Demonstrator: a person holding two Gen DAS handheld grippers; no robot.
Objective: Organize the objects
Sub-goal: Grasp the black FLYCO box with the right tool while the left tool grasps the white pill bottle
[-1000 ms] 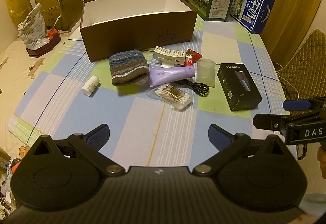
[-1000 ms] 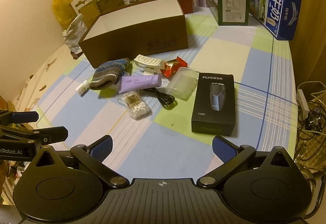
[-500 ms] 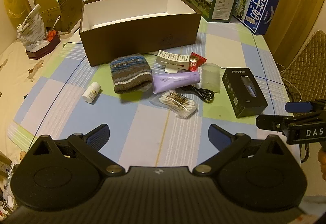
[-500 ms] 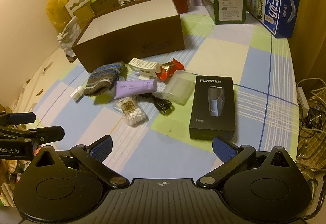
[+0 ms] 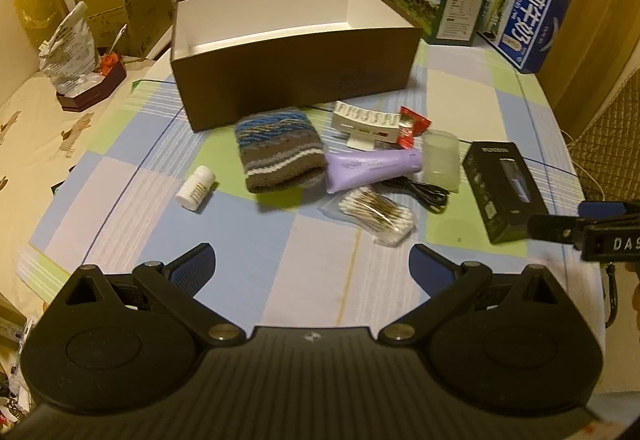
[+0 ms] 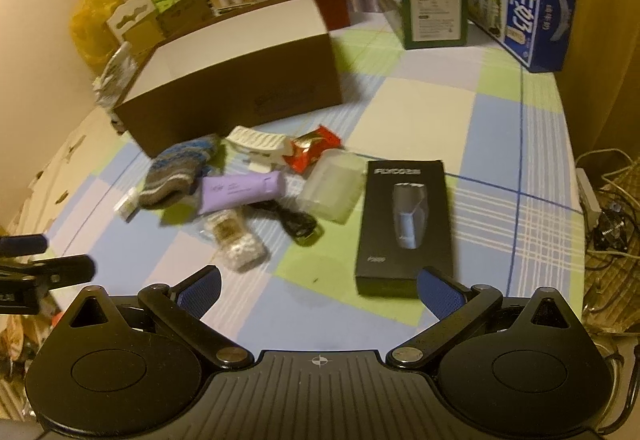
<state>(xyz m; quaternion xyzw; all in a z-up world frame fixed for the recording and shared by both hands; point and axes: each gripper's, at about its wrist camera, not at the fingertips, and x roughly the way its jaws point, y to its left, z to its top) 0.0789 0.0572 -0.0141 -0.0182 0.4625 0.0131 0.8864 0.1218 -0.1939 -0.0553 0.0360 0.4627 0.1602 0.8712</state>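
Brown cardboard forms the open storage box (image 5: 296, 79) at twelve o'clock on the checked tablecloth (image 5: 320, 280); what shows of its white inside looks bare, though the near wall hides part of the floor. Nothing appears packed yet, so I judge the sorting to be at its start.

Loose things lie in a cluster just in front of the box. In the left wrist view, a striped knitted hat (image 5: 280, 153) sits at the centre, soft and light, best pinched through a fold. At nine o'clock of it lies a small white bottle (image 5: 196, 187), rigid and likely to roll. At three o'clock lies a purple tube (image 5: 372, 171), squashy, safest taken across its flat crimped end. A bag of cotton swabs (image 5: 376, 213) is slick film, a black cable (image 5: 424, 193) limp, a frosted plastic cup (image 5: 440, 159) thin-walled. Behind them rest a white clip holder (image 5: 366, 121) and a red snack packet (image 5: 412, 121).

Farthest right, the black shaver box (image 6: 404, 228) is stiff and probably the heaviest; gripping across its narrow sides seems wise.

Both tools hover short of the cluster, holding nothing: the left gripper (image 5: 312, 264) spread wide, and the right gripper (image 6: 318, 286) equally spread, its right pad near the shaver box's near end.
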